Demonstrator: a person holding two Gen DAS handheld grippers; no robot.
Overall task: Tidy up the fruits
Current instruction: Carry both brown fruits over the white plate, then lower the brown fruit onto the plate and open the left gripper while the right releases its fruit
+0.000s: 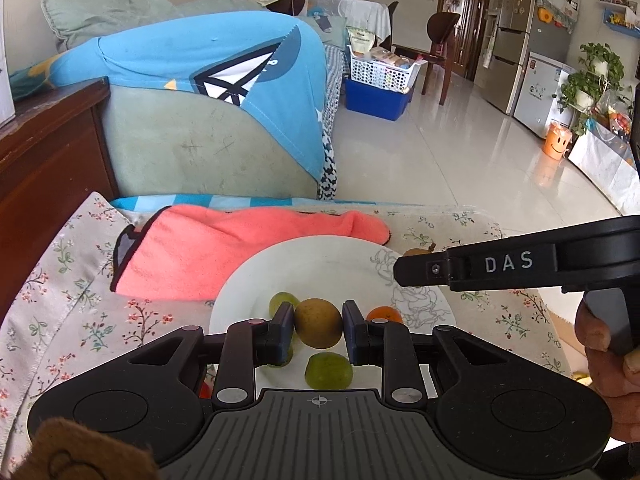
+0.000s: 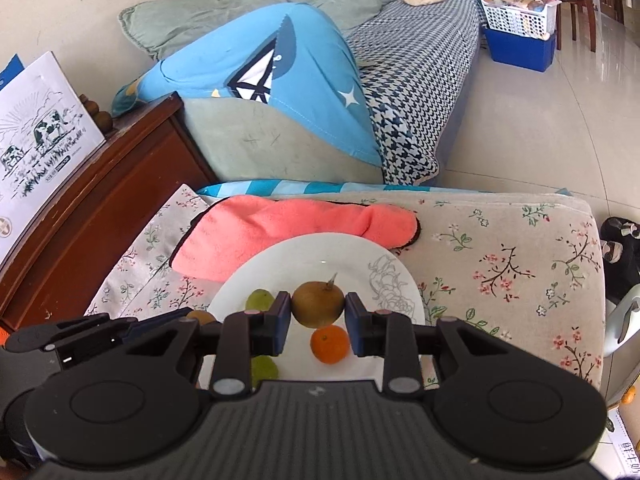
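Black left tongs (image 1: 318, 328) at the bottom middle of the left wrist view are closed on a russet-brown left pear (image 1: 318, 322), both pads touching its sides. It looks nearly round. No stem shows, so I cannot tell its long axis or which way it points. It hangs over a white plate (image 1: 320, 264).

Below it in the frame lies a green fruit (image 1: 328, 370); a second green fruit (image 1: 282, 300) is half hidden behind the left pad, and an orange (image 1: 384, 314) peeps out just right of the right pad.

In the right wrist view the right tongs (image 2: 318, 312) likewise clamp a right pear (image 2: 316, 308) over the same plate. Its stem points up and slightly right in the frame, away from the camera, so its axis runs roughly upright.

At the right of the left wrist view, white letters (image 1: 508, 260) on the side of the right tongs read "DAS".

The plate carries a grey line-drawn flower (image 2: 386, 280) at its right edge and rests on a floral cloth (image 2: 500, 260) over the surface.

Beyond the plate lies a pink towel (image 2: 280, 228), touching its far rim. Farther off is a sofa (image 2: 420, 80) with a blue cover (image 2: 260, 60).

At the left of the right wrist view, a white box (image 2: 36, 140) printed with cows stands on a wooden cabinet (image 2: 100, 208); its writing is too small to read.
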